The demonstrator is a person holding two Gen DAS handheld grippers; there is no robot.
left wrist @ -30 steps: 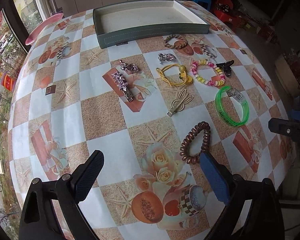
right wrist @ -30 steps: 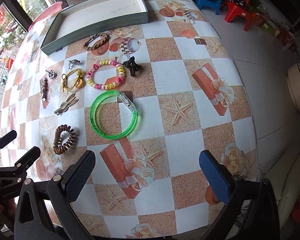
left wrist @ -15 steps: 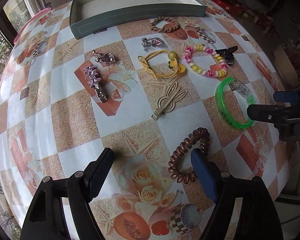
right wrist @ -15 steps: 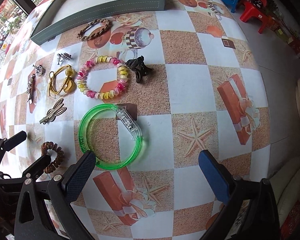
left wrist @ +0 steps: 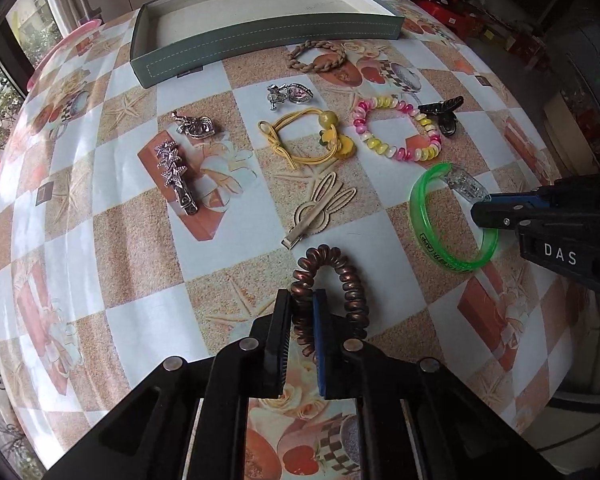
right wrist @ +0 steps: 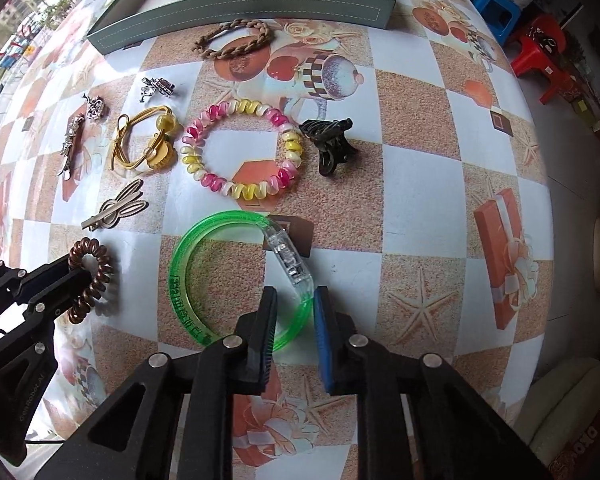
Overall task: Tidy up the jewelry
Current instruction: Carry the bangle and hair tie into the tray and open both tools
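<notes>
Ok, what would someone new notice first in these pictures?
Probably the bright green bangle near the table's front edge, with the right gripper closed around its rim. Beside it, the left gripper pinches a brown coil hair tie. Behind them lie colourful hair accessories and a teal tray with nothing visible in it.

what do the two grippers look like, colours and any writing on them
Both are black plastic with silver rivets. The left gripper has one black ribbed finger and one blue pad; its side reads "GenRobot.AI" in the right view. The right gripper matches, with a blue pad and white "DAS" lettering in the left view.
</notes>
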